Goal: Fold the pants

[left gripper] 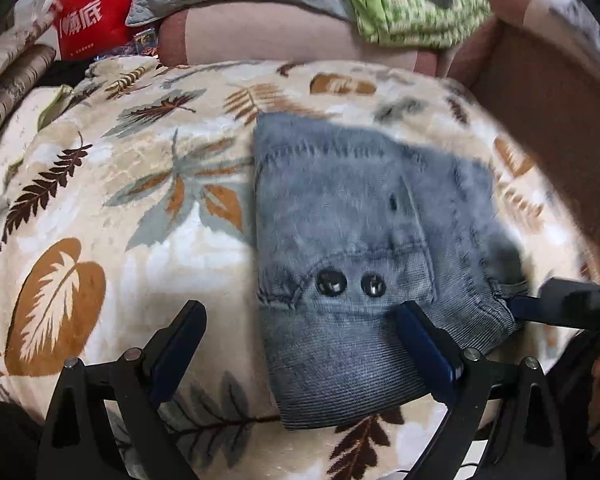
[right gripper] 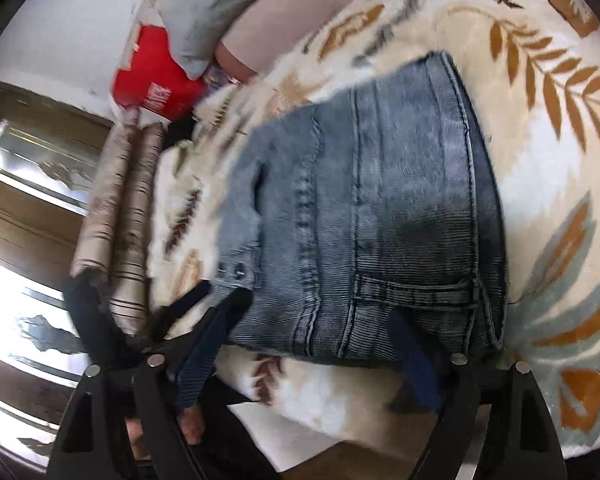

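Our left gripper (left gripper: 300,322) hangs with fingers spread wide, one over the blanket (left gripper: 100,184), the other over the near edge of the jeans (left gripper: 364,220), grasping nothing. Our right gripper (right gripper: 316,312) is likewise spread, with the jeans' near end lying between its fingers, not pinched. The jeans lie folded into a thick bundle on the leaf-patterned blanket. Farther back lie a pillow (left gripper: 284,36) and a red bag (left gripper: 96,4).

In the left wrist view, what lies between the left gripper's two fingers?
In the left wrist view, the open left gripper frames leaf-print blanket and the folded jeans' waistband corner; the other finger rests over the denim.
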